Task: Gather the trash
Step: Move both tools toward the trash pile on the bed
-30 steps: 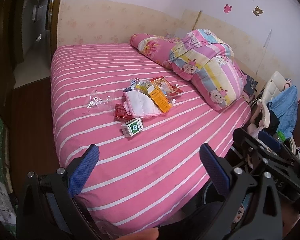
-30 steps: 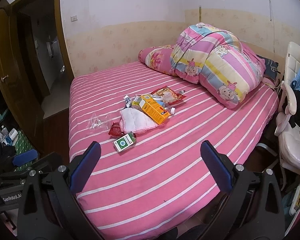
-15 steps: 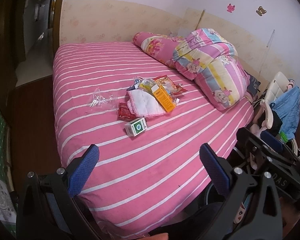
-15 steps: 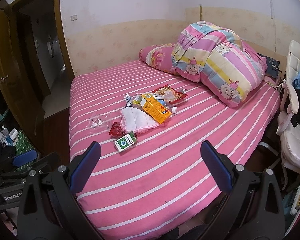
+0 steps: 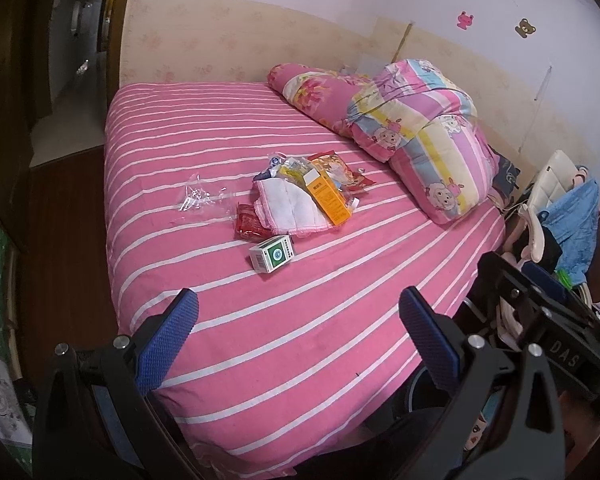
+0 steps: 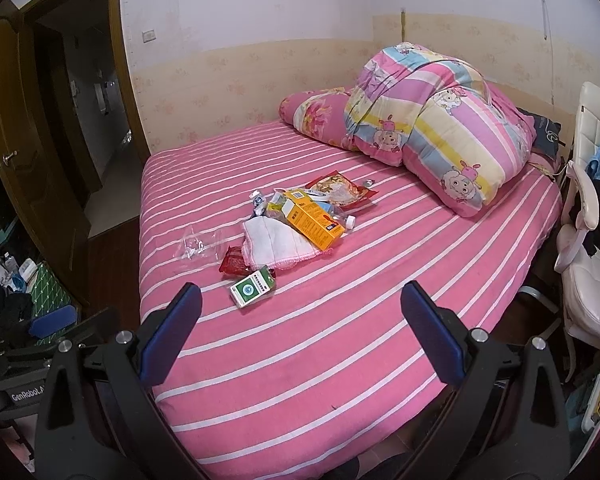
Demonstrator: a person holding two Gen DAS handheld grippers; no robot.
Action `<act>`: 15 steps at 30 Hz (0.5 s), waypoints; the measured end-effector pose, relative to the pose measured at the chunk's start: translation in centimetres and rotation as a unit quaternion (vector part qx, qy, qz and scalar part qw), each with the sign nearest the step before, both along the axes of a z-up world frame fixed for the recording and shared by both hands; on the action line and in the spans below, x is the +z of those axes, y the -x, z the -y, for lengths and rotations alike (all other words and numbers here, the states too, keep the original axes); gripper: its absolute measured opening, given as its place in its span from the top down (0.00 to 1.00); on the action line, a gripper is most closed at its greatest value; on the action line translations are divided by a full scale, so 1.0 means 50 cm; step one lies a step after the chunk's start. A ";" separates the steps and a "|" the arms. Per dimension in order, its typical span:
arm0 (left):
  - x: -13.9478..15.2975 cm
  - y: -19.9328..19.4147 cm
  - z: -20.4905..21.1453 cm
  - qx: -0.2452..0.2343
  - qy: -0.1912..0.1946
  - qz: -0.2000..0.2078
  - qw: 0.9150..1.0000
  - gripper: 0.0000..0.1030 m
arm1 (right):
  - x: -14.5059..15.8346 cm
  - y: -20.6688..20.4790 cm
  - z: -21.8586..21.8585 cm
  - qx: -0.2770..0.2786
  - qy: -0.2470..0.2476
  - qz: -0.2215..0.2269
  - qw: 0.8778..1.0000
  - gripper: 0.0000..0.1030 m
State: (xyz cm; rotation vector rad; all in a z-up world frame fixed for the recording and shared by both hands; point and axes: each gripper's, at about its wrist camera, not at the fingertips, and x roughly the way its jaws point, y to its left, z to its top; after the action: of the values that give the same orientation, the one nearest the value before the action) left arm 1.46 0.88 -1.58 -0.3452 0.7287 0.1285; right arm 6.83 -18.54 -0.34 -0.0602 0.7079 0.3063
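trash sits in one loose heap mid-bed on the pink white-striped bed sheet (image 5: 228, 320), well ahead of both grippers. counted: 1 small green-and-white cardboard box (image 5: 272, 254) at the near edge of the heap, flat-sided w/ a round logo; 1 crinkled red foil wrapper (image 5: 249, 226) just behind it; 1 folded white cloth w/ pink trim (image 5: 290, 210), soft and ribbed, partly over the wrapper; 1 long orange cardboard carton (image 5: 327, 196) lying across the cloth's far side; 1 glossy red printed snack bag (image 5: 342, 170) behind the carton; 1 crumpled clear plastic film (image 5: 198, 200) off to the left, apart from the rest. a few smaller bits under the carton, can't tell what.

left gripper (image 5: 298, 332) wide open, nothing btwn its 2 blue knobbly-textured pads, hovering over the bed's near part. right gripper (image 6: 300, 328) same: spread wide, empty, smooth blue pads, box (image 6: 252, 290) just ahead of its left finger.

1 rolled puffy cartoon-print quilt (image 6: 432, 128) in pastel stripes at the headboard end.
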 end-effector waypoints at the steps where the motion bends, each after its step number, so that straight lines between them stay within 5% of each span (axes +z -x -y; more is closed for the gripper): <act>1: -0.002 -0.001 0.000 0.000 0.002 0.000 1.000 0.05 | 0.001 0.000 0.000 0.000 0.001 0.000 1.000 0.04; 15: -0.019 -0.007 -0.008 -0.004 0.010 -0.003 1.000 0.05 | 0.002 -0.006 -0.005 0.002 0.001 -0.002 1.000 0.04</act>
State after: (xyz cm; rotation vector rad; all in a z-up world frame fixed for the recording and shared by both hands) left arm 1.82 1.26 -2.54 -0.3621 0.7368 0.1151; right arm 7.12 -18.27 -0.25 -0.0625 0.7111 0.3100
